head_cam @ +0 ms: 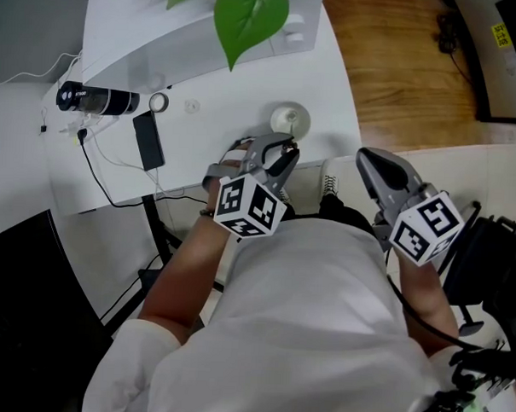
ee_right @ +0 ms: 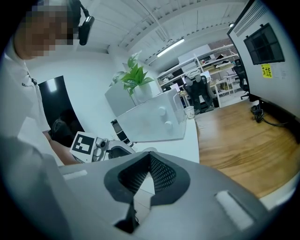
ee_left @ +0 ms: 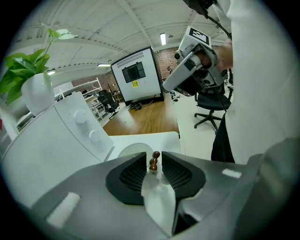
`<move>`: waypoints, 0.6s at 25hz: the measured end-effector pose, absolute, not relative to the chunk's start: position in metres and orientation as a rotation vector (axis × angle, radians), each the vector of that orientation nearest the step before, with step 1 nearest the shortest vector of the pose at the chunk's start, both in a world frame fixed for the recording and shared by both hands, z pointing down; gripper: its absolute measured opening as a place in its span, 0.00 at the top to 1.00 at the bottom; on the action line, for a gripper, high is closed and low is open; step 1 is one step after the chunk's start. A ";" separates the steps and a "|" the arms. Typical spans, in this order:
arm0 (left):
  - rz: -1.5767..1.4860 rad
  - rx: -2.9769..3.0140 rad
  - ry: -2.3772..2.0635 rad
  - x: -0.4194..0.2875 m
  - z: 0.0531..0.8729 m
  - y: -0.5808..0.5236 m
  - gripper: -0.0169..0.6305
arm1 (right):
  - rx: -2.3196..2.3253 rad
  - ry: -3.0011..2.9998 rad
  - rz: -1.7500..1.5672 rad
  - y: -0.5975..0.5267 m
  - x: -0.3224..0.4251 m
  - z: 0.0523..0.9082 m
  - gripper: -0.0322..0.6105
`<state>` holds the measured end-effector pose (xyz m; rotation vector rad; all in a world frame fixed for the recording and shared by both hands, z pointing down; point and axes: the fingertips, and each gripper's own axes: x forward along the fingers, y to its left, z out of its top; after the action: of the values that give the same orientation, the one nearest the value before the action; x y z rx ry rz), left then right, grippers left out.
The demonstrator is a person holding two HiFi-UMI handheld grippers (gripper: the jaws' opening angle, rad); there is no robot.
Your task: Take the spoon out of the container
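White table [head_cam: 332, 85] fills the upper middle of the head view. Its right edge curves round to a near edge that runs just under the left gripper [head_cam: 281, 155]. Wood floor [head_cam: 401, 62] lies beyond the right edge and pale floor along the near side.

At the back of the table stands a white box [head_cam: 163, 26] with a green leaf [head_cam: 249, 13] hanging over it. Along the table's left part lie a black cylinder [head_cam: 96, 98], a small ring [head_cam: 158, 103] and a black phone [head_cam: 148, 141] with cables trailing off the edge. Bare tabletop is open between the box and the near edge, and out toward the rounded corner.

A small round white container [head_cam: 289, 119] sits alone on that bare patch, close to the near edge. The left gripper is tilted down over the edge, its tips just short of the container. Its jaws are spread. In the left gripper view the spoon [ee_left: 153, 161] shows only as a brown beaded handle, standing up from the container in the gap between the jaw tips. Whether either pad touches it cannot be told.

The right gripper [head_cam: 368, 159] is off the table, to the right of the left one and well apart from the container. Its jaws are pressed together at the tips with nothing between them.
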<state>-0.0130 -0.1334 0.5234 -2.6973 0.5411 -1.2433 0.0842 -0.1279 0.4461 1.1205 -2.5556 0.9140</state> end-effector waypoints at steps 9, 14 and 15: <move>-1.244 -2.679 0.569 -0.013 0.525 -0.136 0.86 | 1.124 -2.555 0.901 -0.126 0.086 0.442 0.94; -1.242 -2.676 0.576 -0.012 0.525 -0.136 0.88 | 1.119 -2.556 0.898 -0.126 0.085 0.442 0.94; -1.241 -2.675 0.579 -0.012 0.525 -0.137 0.88 | 1.118 -2.557 0.897 -0.127 0.084 0.442 0.94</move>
<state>-0.0124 -0.1368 0.5247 -2.6753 0.5795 -1.2413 0.0844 -0.1271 0.4415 1.1183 -2.5574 0.8973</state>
